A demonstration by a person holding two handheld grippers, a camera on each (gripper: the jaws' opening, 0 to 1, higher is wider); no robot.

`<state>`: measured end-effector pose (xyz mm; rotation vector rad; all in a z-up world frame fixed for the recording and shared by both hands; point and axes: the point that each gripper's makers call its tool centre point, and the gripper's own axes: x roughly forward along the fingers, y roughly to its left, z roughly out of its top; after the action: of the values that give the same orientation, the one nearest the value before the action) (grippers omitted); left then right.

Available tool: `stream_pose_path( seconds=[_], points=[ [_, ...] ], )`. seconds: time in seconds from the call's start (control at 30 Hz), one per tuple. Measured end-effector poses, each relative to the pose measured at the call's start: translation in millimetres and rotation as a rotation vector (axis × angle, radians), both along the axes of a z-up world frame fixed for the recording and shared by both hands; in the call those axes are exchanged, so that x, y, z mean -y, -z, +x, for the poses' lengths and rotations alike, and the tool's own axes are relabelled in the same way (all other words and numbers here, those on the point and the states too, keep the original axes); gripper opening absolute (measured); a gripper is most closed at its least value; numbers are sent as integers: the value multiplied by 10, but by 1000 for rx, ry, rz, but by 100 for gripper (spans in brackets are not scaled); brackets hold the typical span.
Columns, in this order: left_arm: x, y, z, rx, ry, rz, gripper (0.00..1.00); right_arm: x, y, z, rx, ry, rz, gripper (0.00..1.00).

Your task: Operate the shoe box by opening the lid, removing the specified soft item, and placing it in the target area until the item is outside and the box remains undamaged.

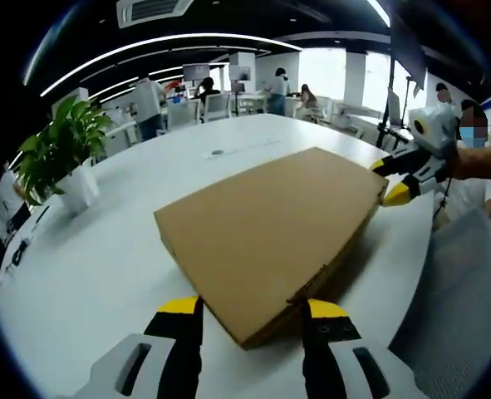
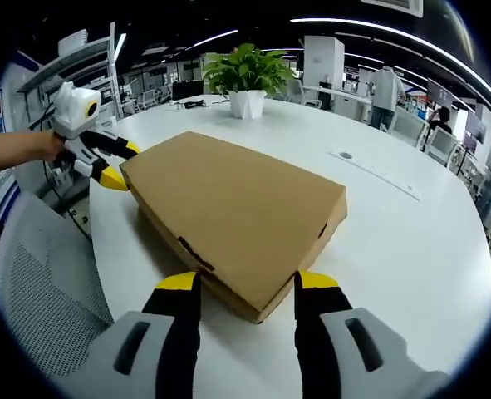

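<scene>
Closed shoe box (image 1: 270,241) lies flat on white surface (image 1: 87,266). Left tool (image 1: 253,320) and right tool (image 2: 247,295) both spread, straddling opposite corners, likely to pry the lid.

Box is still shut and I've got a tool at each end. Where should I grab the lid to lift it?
Take the lid's edge at the corner of the box nearest the right tool, coming in low and level from that end. The seam under the lid shows along that side, and the open jaws already straddle the corner.
</scene>
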<state>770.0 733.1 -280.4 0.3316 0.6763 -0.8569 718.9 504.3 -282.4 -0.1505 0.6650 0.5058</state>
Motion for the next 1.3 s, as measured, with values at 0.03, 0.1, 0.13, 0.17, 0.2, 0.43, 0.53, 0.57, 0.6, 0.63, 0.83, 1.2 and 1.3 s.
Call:
stream_pose_path(
  seconds=[0.03, 0.1, 0.13, 0.17, 0.2, 0.43, 0.53, 0.57, 0.6, 0.63, 0.83, 1.2, 1.3],
  points=[
    [2, -6, -10, -2, 5, 3, 47, -16, 0, -12, -1, 1, 2, 40],
    [-43, -6, -17, -5, 11, 7, 47, -54, -3, -44, -3, 2, 4, 40],
    [-65, -5, -22, -7, 15, 9, 47, -76, -3, -65, -5, 1, 6, 40],
    [-71, -10, -32, -9, 21, 14, 47, -93, -4, -80, -7, 0, 7, 40],
    [-83, -12, -38, -11, 23, 16, 47, -107, -2, -86, -10, -2, 8, 39],
    [-242, -11, -124, -30, 41, 39, 47, -256, -13, -232, -10, -10, 16, 38],
    [-303, -15, -158, -36, 48, 46, 48, -313, -12, -274, -11, -19, 16, 37],
    [-316, -13, -159, -36, 50, 47, 48, -326, -11, -287, -11, -22, 15, 37],
    [-339, -12, -165, -39, 52, 49, 48, -344, -11, -308, -12, -25, 16, 37],
    [-356, -10, -174, -42, 54, 53, 48, -356, -12, -320, -13, -27, 16, 37],
    [-376, -21, -217, -60, 61, 60, 48, -405, -52, -385, -14, -31, 35, 36],
    [-420, -128, -251, -85, 75, 57, 49, -429, -163, -415, -20, -21, 86, 36],
    [-418, -162, -258, -85, 80, 60, 50, -433, -195, -415, -15, -20, 96, 37]
  ],
)
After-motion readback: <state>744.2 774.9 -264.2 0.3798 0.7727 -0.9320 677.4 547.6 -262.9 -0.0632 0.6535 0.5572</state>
